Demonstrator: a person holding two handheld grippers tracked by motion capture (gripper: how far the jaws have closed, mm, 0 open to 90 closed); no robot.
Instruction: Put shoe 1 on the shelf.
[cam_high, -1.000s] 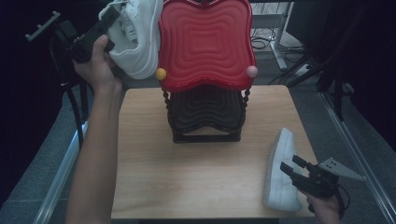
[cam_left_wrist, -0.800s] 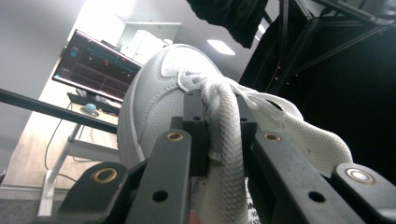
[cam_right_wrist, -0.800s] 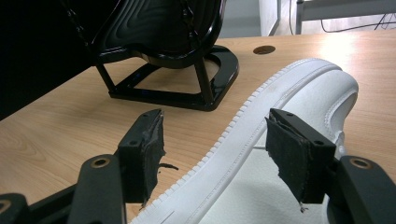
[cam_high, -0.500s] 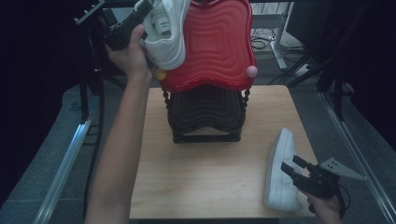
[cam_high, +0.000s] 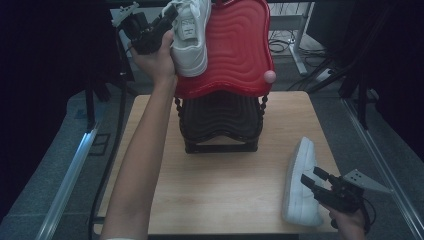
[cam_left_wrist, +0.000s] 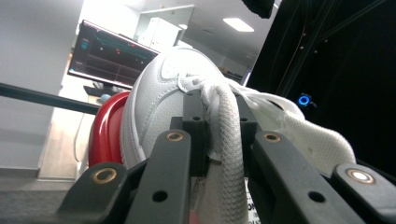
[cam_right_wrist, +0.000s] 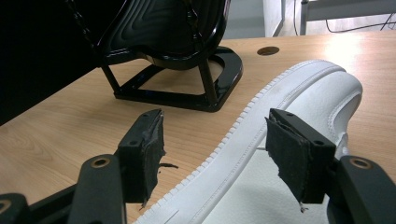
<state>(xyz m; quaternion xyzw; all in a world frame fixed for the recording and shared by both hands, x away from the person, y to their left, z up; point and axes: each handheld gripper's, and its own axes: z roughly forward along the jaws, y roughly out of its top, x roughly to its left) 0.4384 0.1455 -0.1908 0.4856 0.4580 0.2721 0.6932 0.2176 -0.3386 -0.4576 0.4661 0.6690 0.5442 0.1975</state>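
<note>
Two white sneakers are in play. One white sneaker (cam_high: 191, 37) is up at the top tier of a two-tier shoe rack, its sole against the wavy red top shelf (cam_high: 235, 50), toe pointing toward the person. The left gripper (cam_high: 159, 25) is clenched on it at the laces: in the left gripper view the black jaws pinch the tongue and a thick white lace (cam_left_wrist: 230, 154), with the red shelf rim (cam_left_wrist: 105, 135) showing just behind the shoe's side. The person's left hand (cam_high: 155, 60) and forearm reach up from the bottom of the high view to the rack's left corner.

Below the red shelf sits the rack's black lower shelf (cam_high: 220, 120), standing on a black frame (cam_right_wrist: 187, 95) on the wooden counter (cam_high: 220, 190); whether anything lies in that lower tier cannot be told.

The second white sneaker (cam_high: 300, 185) lies on its side near the counter's right front edge, well apart from the rack. The right gripper (cam_high: 316, 180) is just beside it with jaws released: in the right gripper view the worn pads (cam_right_wrist: 152, 144) stand wide, one over bare counter, the other over the shoe's sole edge (cam_right_wrist: 261, 116), neither pressing on it.
</note>
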